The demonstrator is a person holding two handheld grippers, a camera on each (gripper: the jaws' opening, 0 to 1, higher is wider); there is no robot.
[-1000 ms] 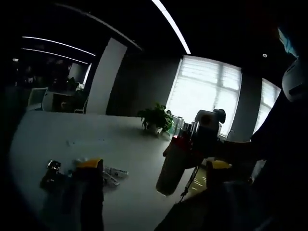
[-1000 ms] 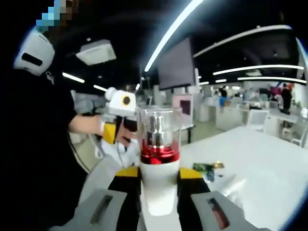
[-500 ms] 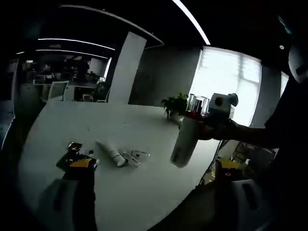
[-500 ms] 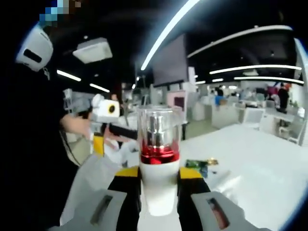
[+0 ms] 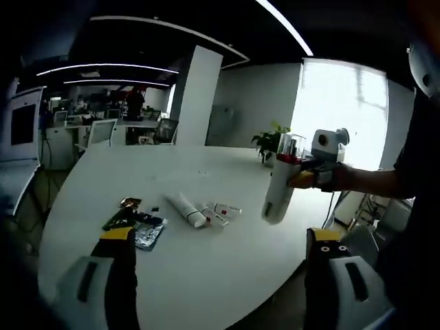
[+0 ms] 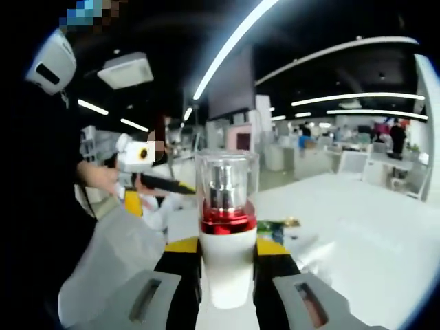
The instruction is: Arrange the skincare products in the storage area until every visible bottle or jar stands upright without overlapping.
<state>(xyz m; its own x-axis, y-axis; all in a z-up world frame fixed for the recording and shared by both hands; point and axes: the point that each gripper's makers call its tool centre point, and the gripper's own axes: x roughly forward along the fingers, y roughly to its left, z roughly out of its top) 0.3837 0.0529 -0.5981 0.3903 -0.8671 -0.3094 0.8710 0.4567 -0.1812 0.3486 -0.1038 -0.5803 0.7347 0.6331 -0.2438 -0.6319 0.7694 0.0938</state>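
Currently the right hand-held gripper [image 6: 227, 265] is clamped on the white body of a pump bottle [image 6: 227, 234] with red collar and clear cap, held in the air above the table [image 5: 227, 261] edge; the left gripper view shows it tilted. Left hand-held gripper [image 5: 220, 275] is wide open, holding nothing. On the table lie a white tube [image 5: 187, 208], small sachets [image 5: 223, 210] and a foil packet [image 5: 141, 230]. Step: carrying the bottle. Next likely calls for lowering it upright onto bare table, apart from the tube.

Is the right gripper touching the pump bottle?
Touching. In the right gripper view, both jaws of the right gripper press against the white body of the pump bottle, with no gap on either side.
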